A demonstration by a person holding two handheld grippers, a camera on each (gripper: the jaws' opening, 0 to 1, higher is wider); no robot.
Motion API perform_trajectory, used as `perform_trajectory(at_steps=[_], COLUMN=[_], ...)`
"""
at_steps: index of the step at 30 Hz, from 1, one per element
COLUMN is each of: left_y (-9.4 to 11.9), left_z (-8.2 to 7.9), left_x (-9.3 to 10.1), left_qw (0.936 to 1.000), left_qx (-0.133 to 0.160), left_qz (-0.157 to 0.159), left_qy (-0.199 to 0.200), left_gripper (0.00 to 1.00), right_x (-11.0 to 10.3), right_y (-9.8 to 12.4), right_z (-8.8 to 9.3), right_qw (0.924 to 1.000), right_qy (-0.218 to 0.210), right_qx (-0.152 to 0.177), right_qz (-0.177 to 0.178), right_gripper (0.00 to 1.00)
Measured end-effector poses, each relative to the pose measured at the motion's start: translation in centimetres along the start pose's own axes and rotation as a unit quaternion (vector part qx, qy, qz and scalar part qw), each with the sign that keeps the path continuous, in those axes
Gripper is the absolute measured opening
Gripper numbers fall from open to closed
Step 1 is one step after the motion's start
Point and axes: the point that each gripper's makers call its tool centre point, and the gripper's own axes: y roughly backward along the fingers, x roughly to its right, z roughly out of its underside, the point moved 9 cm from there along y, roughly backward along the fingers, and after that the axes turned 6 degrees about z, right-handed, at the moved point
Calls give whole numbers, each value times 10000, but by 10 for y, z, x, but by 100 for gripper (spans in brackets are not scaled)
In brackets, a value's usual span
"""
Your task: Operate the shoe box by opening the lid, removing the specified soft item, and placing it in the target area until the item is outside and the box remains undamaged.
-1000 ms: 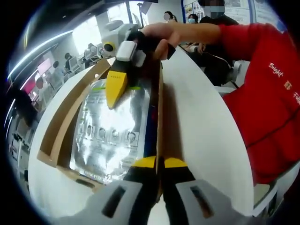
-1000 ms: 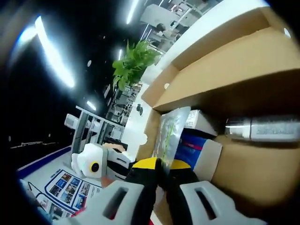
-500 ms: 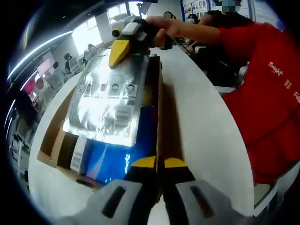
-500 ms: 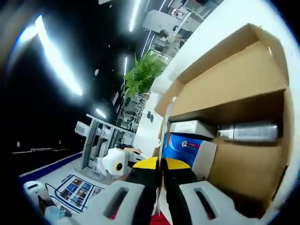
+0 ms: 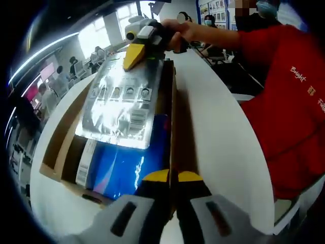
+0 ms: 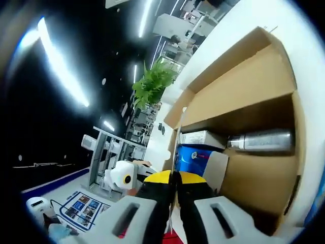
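In the left gripper view, the left gripper [image 5: 171,178] is clenched on the near edge of the open shoe box [image 5: 173,127], which stands on a white table [image 5: 223,142]. Inside lies a blue pack [image 5: 122,170]. Above it the silver foil pouch [image 5: 122,107] hangs lifted, above the box. Farther, the right gripper [image 5: 133,57] pinches its far edge, held by a hand [image 5: 177,35]

In the right gripper view, the box holds a silver bottle [image 6: 261,142]
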Motion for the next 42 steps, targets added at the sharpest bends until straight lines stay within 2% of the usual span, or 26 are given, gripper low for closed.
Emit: perform_trajectory(at_steps=[6,9,15,23,25,35,42], left_y=[1,0,0,1,1,-1,0], left_z=[-1,2,0,-2,2,1,3], left_x=[2,0,0,1,-1,1,1], left_qw=[10000,10000,10000,10000,10000,10000,10000], left_qx=[26,56,53,47,68,37,62], left_qz=[-29,-49,-20,19,-3,13,-27], left_qy=[-19,-44,-27,-15,-29,21,15], left_gripper=[2,2,2,2,2,2,2], right_x=[0,-3,5,3,4,6,7], right_y=[3,13,34,21,19,38,43], right_z=[-1,-2,-4,-6,-7,-8,-5], right_qw=[10000,9996,9988,9988,9989,9970,9967], right_qy=[-7,-115,-192,-164,-143,-212,-197], right_qx=[38,196,417,418,402,694,695], right_qz=[29,-160,-153,-213,-192,-279,-357], right_gripper=[2,2,2,2,2,2,2])
